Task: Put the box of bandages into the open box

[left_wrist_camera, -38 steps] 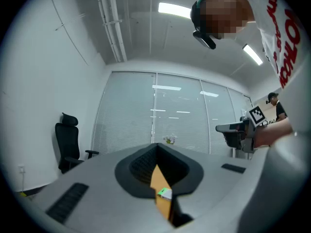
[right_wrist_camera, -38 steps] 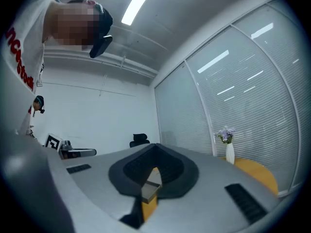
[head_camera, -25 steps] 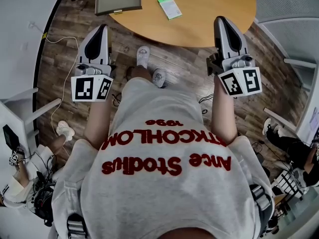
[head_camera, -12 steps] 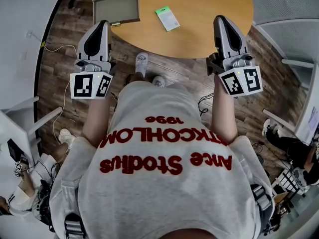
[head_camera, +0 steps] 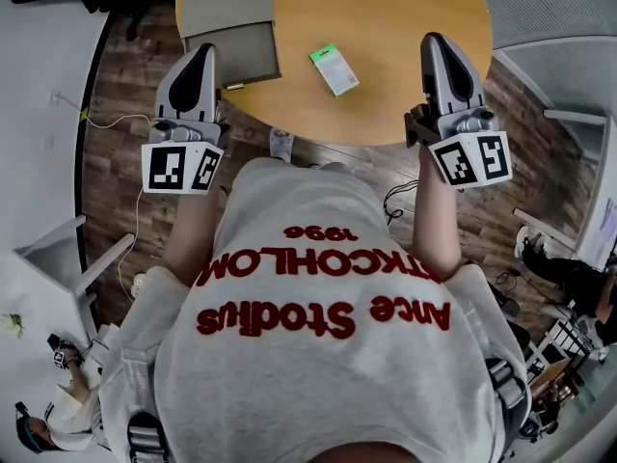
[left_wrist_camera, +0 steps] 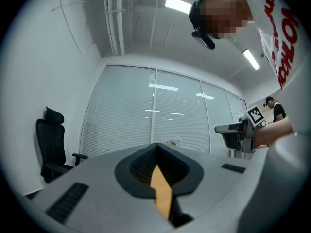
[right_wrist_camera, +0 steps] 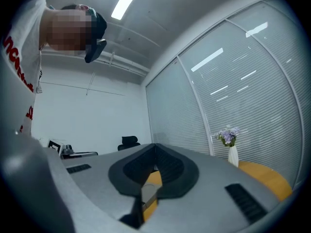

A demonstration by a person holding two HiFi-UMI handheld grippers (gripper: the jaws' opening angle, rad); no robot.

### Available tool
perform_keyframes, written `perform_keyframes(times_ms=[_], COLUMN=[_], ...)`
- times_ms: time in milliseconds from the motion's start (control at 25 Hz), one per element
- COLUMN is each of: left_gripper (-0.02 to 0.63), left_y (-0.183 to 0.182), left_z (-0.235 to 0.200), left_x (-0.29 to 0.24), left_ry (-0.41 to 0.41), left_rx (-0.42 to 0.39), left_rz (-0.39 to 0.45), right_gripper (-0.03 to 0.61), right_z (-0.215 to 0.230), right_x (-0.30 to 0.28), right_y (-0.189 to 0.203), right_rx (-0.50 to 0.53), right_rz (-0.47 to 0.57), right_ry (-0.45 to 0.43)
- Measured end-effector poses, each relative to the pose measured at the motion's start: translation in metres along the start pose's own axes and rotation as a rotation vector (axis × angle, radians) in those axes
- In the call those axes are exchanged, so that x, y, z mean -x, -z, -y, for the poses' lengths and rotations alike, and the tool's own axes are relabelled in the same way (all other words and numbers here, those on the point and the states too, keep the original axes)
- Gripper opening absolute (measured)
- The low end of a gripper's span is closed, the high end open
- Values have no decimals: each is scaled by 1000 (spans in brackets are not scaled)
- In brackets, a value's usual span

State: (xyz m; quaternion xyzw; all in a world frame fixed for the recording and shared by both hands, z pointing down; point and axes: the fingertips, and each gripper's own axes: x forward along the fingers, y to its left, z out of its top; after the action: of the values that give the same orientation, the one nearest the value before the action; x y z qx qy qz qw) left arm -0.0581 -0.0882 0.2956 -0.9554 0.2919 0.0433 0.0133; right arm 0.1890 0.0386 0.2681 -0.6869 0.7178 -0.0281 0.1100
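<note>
The box of bandages [head_camera: 335, 69] is small, flat, green and white, and lies on the round wooden table [head_camera: 405, 17] near its front edge. The open box [head_camera: 231, 51] is grey cardboard with its lid folded back, at the table's left edge. My left gripper [head_camera: 201, 54] hovers just left of the open box, jaws shut and empty. My right gripper [head_camera: 436, 42] hangs over the table's right edge, to the right of the bandages, also shut with nothing held. In both gripper views the jaws, left gripper [left_wrist_camera: 156, 147] and right gripper [right_wrist_camera: 154, 148], meet at the tips and point up at the room.
Wood floor with a white cable [head_camera: 116, 123] lies below the table. Grey chairs [head_camera: 569, 75] stand at the right. People sit at the lower left and right corners. A vase of flowers [right_wrist_camera: 229, 142] stands on the table, and a black office chair [left_wrist_camera: 51, 144] stands by the glass wall.
The table, open box and bandages have slid down and nearer in the head view as the person stepped closer. Both grippers now reach the table's edge, jaws still shut.
</note>
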Motion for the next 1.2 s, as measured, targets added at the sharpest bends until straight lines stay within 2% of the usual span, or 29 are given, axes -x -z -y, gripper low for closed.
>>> perform_keyframes(times_ms=[280,520,800,1040,1200], left_gripper=[6,6,6,6,6], left_y=[4,6,16,13,19], left_z=[-53,-77,-85,-75,-72], left_x=[-50,-81,-88,-87,-84], left_ry=[57,99,87,72,41], left_rx=[15,26,53,55,58], left_rz=[3,0,-21,-23,-33], right_gripper=[6,6,6,8,8], right_z=[9,11,13,12,15], right_x=[-49,-73,-91,-96,-95], right_y=[3,11,17,19,32], right_rx=[16,1,-7,28,13], right_rz=[-5,-23,-54,-93,-121], right_ry=[73,110,88,45,17])
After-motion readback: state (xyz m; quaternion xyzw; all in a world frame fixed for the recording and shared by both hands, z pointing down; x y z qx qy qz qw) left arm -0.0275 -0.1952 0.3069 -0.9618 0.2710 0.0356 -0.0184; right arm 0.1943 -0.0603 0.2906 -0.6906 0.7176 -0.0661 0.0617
